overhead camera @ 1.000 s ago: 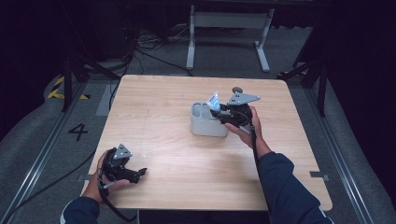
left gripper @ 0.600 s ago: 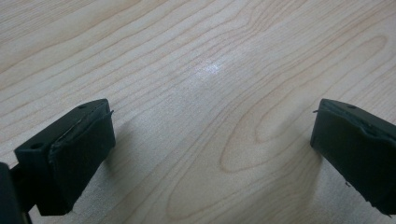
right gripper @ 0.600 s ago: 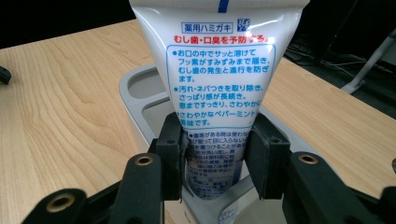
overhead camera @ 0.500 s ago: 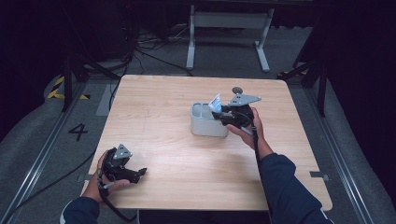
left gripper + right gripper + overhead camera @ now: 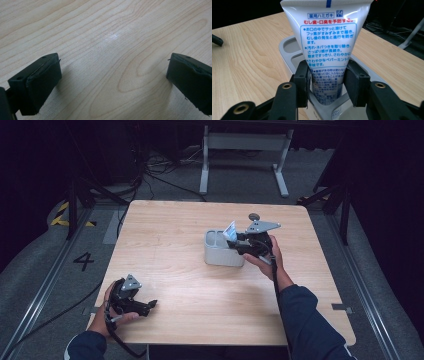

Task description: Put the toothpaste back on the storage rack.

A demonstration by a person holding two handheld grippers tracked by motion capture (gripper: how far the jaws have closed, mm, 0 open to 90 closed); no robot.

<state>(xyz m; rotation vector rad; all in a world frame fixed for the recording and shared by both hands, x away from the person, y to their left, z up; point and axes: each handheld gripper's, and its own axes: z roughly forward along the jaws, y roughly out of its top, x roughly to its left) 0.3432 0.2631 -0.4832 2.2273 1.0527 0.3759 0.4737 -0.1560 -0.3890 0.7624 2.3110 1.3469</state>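
A white toothpaste tube (image 5: 328,42) with blue and red Japanese print stands upright, its lower end inside a grey holder (image 5: 287,53) with separate compartments. My right gripper (image 5: 327,83) is shut on the tube, one pad on each side. In the high view the right gripper (image 5: 239,241) is at the holder's (image 5: 217,255) right end, with the tube (image 5: 230,231) sticking up. My left gripper (image 5: 150,306) rests near the table's front left corner, and its jaws (image 5: 112,80) are wide apart over bare wood.
The wooden table (image 5: 180,235) carries just the holder. A metal stand (image 5: 245,142) and cables lie on the floor beyond the far edge. A number 4 (image 5: 83,261) is marked on the floor at left.
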